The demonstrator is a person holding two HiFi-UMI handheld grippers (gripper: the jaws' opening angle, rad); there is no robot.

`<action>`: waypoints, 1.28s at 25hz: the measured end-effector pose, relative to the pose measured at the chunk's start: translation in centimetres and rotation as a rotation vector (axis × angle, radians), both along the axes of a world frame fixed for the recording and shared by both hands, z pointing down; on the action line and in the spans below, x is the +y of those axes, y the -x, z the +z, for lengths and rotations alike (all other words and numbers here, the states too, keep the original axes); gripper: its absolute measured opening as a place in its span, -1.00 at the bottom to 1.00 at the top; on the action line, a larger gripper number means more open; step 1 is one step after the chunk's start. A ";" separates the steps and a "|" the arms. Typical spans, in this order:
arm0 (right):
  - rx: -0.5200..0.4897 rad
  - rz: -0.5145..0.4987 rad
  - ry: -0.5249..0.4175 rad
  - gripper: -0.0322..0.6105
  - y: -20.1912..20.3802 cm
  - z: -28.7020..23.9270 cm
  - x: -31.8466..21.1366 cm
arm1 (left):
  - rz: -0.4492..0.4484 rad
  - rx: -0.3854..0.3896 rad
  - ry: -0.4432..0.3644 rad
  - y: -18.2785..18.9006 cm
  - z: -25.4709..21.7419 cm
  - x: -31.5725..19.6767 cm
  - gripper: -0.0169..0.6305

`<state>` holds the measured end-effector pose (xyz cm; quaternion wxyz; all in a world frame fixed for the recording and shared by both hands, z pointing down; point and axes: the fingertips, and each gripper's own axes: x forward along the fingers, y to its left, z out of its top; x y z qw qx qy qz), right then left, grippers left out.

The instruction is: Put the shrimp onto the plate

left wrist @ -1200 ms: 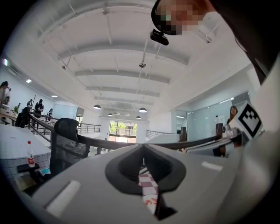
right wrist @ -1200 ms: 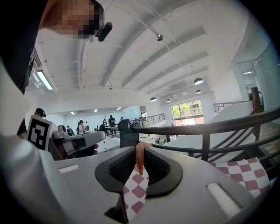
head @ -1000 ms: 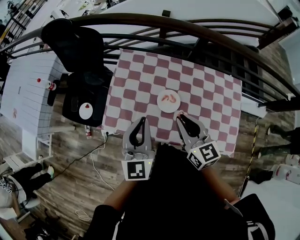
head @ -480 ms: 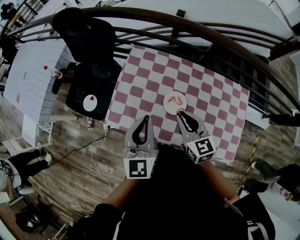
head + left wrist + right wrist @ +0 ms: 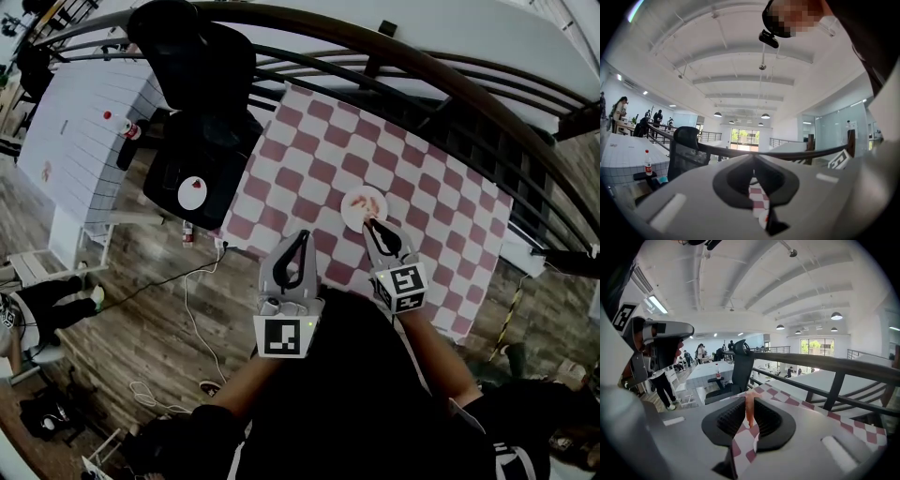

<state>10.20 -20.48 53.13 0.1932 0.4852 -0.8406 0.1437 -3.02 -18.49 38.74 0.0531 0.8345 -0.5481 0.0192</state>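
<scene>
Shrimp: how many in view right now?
3 shrimp. Two lie on the plate, though they are small in the head view. One is clamped in the right gripper at the plate's near edge. That gripper may hide more.

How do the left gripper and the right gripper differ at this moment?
The right gripper is shut on an orange shrimp; the left gripper is shut on nothing. The right gripper's tip is at the near edge of the white plate; the left gripper sits short of it. Both point across the checkered cloth.
</scene>
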 end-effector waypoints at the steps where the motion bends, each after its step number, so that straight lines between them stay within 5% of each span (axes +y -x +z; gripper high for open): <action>1: 0.007 -0.003 0.008 -0.72 0.0 0.5 -0.1 | -0.002 -0.002 -0.006 0.0 -0.1 -0.1 -0.91; 32: 0.169 -0.075 0.365 -0.72 -1.5 18.7 -2.5 | -0.101 -0.054 0.029 2.2 0.2 0.1 -0.92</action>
